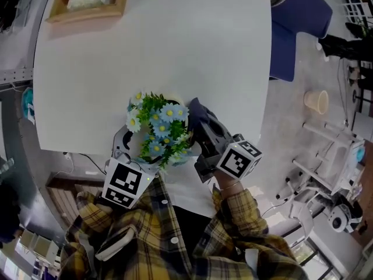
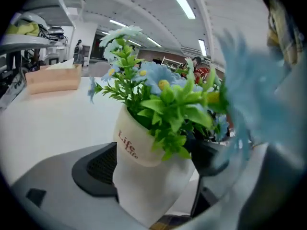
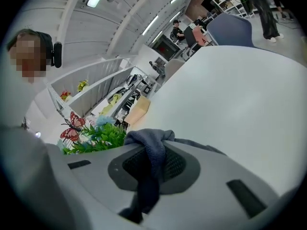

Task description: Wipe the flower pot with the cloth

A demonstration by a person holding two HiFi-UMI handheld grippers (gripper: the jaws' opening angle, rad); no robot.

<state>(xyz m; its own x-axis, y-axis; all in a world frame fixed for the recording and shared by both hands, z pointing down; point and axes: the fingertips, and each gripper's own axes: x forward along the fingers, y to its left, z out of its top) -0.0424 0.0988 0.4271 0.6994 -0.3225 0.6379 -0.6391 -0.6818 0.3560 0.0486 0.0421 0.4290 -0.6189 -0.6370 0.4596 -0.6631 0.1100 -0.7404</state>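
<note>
A white flower pot point(image 2: 144, 176) with red print and blue and white artificial flowers point(image 1: 158, 130) sits tilted between the jaws of my left gripper point(image 1: 143, 150), which is shut on it. In the head view the flowers hide most of the pot, which is held at the table's near edge. My right gripper point(image 1: 201, 124) is just right of the flowers and is shut on a dark grey-blue cloth point(image 3: 152, 150). The cloth point(image 1: 197, 109) bunches out at the gripper's tip, close beside the flowers. The right gripper view has green leaves point(image 3: 98, 137) just left of the cloth.
The white table point(image 1: 175, 45) stretches away behind the pot. A wooden tray point(image 1: 87, 10) holding a white packet stands at its far left corner. A blue chair point(image 1: 294, 31) stands off the right edge, and a paper cup point(image 1: 316, 101) lies on the floor.
</note>
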